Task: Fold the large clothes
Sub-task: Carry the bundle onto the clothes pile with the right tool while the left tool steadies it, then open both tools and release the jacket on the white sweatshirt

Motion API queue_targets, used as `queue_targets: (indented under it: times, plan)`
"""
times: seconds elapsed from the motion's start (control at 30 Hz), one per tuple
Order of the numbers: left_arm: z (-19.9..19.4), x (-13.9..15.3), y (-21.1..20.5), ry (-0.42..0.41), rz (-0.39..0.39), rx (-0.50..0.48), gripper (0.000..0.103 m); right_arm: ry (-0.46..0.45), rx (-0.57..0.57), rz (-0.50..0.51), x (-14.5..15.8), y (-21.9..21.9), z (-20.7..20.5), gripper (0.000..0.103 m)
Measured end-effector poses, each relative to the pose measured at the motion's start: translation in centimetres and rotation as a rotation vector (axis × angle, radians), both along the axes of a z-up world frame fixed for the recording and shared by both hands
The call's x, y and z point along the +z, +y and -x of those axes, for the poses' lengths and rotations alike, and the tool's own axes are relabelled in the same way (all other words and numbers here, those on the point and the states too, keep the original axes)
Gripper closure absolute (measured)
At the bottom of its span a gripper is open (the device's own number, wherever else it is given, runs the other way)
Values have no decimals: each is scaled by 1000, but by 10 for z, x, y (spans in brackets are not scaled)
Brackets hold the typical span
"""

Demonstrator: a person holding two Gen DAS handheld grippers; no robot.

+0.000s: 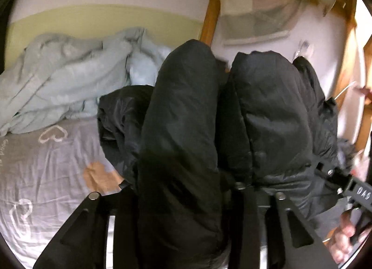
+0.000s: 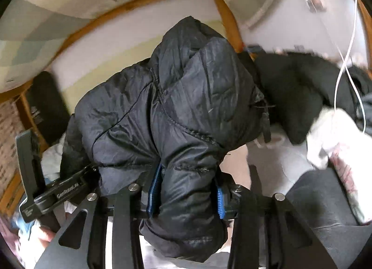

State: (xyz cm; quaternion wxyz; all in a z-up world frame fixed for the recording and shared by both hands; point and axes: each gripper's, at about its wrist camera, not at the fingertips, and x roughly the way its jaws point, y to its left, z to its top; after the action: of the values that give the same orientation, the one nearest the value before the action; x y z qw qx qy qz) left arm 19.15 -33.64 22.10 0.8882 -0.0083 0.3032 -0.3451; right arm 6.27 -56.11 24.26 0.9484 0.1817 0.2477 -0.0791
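Each clenched on the black puffer jacket [image 2: 176, 106], left gripper [image 1: 183, 190] and right gripper [image 2: 186, 190] hang above the bed [image 1: 46, 164], whose near left side lies bare.

A crumpled pale-blue duvet [image 1: 69, 76] lies on a grey heart-print bedsheet [image 1: 46, 171] beside a wooden frame [image 1: 210, 18].

In the left wrist view the black puffer jacket [image 1: 186, 129] bulges over the left claw [image 1: 183, 190], hiding both fingertips and the bed sheet [image 1: 46, 164] behind it. Printed words on the sheet run off the left edge, unreadable. A hand [image 1: 346, 238] at the lower right is cut by the frame edge. In the right wrist view the jacket [image 2: 174, 106] covers most of the right claw [image 2: 186, 197]; only slivers of its blue pads [image 2: 154, 190] show. The white cloth [image 2: 330, 138] and dark clothes [image 2: 297, 87] at right are smeared by blur.
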Motion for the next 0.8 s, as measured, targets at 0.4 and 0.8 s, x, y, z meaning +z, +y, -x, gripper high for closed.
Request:
queue_targets:
  times: [0.4, 0.8]
  plan:
    - [-1, -18, 21, -93, 9, 106, 0, -41, -240, 312, 1, 21, 8, 4]
    - [99, 36, 104, -437, 121, 130, 0, -340, -190, 262, 35, 67, 94, 0]
